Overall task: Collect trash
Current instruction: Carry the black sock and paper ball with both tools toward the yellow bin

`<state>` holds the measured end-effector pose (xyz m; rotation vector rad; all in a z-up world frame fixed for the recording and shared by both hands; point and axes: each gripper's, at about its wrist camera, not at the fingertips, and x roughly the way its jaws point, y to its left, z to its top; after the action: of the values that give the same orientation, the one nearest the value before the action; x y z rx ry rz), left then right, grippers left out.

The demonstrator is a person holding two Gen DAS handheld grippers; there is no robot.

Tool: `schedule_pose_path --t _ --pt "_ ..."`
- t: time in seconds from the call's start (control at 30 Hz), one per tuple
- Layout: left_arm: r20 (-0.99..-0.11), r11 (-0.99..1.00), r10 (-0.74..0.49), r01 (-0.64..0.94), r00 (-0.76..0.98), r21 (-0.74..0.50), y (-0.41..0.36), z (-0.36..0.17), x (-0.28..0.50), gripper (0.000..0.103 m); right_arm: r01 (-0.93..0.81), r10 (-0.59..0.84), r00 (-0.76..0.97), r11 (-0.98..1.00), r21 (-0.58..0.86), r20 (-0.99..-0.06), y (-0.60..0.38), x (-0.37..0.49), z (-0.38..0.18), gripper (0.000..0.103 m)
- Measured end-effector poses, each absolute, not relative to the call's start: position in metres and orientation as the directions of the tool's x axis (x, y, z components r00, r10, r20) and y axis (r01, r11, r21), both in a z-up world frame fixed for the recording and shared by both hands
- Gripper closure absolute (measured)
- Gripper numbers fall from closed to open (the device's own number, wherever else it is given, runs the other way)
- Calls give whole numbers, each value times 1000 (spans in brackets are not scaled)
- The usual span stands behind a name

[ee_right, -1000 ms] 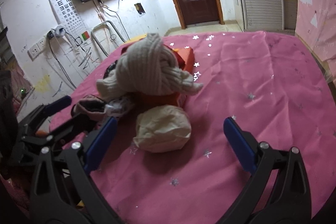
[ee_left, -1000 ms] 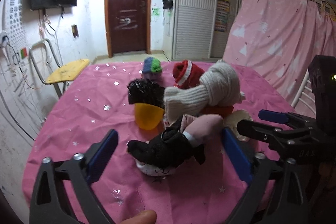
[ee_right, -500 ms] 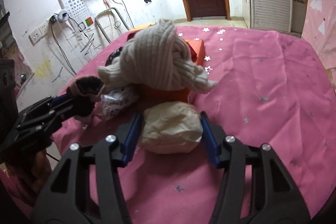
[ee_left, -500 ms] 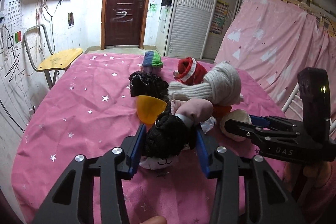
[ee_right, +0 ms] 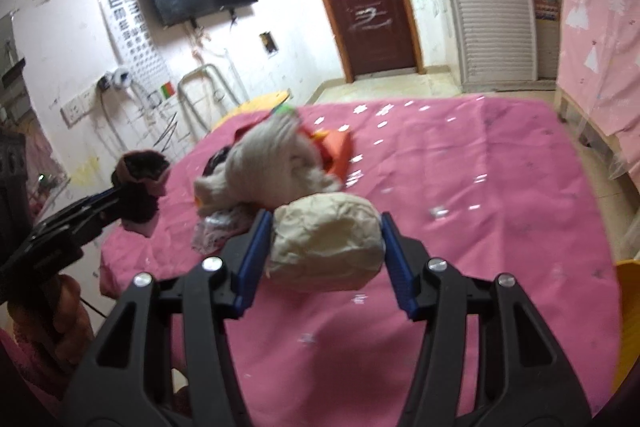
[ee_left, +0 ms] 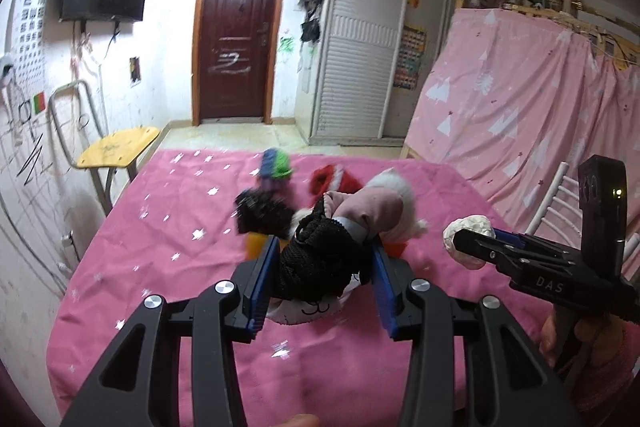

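Since the earlier frames both tongs have closed from wide apart onto their loads and lifted them off the pink counter; the jaws closed within the last second, each with a thing between them.

Left wrist view: the left tongs pinch a black knitted bundle between the 2 blue pads, and a pale pink cloth attached to it sticks out past the tips. Under the bundle lies a white cloth with a small drawn face. Beyond it, blurred, sit a black object, a yellow piece, a blue and green item and a red and white hat on the pink counter. At the right the right tongs enter from the side, holding a cream paper wad clear of the cloth.

Right wrist view: the right tongs squeeze the cream paper wad between both pads, raised above the counter. Behind it lie a cream knitted garment and an orange item. At the left the left tongs hold the black bundle with its pink cloth up in the air near the counter's edge
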<state>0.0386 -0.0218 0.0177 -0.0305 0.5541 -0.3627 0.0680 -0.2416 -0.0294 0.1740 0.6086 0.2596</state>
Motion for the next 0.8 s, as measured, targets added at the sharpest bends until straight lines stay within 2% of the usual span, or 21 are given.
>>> schedule_pose_path --t 0.23,0.47,0.6,0.8 --pt "-486 900 -422 420 765 -121 -74 35 40 66 -28 136 855 976 216 -501 -309 48 -20 51" --pt "-503 829 -534 537 679 -156 -139 43 45 66 147 -15 880 959 243 -474 -388 23 -11 51" --pt "-535 749 -625 630 569 -205 -193 46 49 66 235 -102 876 943 234 -471 -419 8 -10 51" --pt "-598 676 -669 696 442 -242 -270 32 60 66 354 -192 838 904 240 -511 -467 -1 -28 50"
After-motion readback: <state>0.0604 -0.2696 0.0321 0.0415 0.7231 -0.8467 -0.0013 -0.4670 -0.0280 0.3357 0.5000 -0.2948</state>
